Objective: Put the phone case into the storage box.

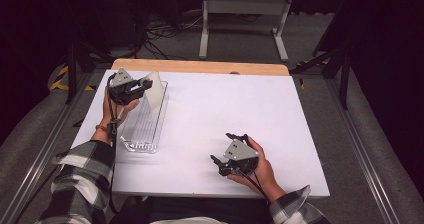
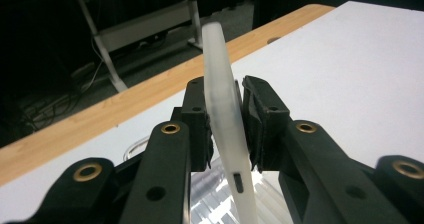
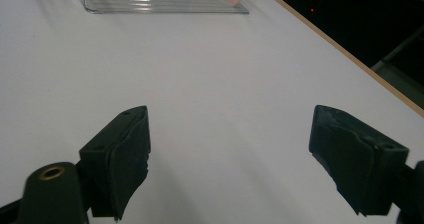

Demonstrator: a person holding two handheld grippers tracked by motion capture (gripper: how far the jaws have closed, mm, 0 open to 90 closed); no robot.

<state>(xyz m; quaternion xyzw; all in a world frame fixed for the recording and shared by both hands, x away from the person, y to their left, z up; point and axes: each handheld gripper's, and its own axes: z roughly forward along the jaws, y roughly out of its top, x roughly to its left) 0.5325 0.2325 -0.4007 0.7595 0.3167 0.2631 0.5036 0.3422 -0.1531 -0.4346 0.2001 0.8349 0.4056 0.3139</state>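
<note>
High view: fixed above the near edge, looking forward and down over the whole white table (image 1: pixel 210 114). Gripper views: riding low behind each pair of jaws, facing along them, close to the tabletop. Shared by all three: the clear ribbed rack (image 1: pixel 145 124).

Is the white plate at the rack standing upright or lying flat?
Upright. The white plate stands on edge over the clear rack, and the left gripper view shows its thin rim rising between the left gripper's jaws.

Lab: dark curtains, floor cables (image 1: pixel 160 31), rig frame (image 1: pixel 245 14).
</note>
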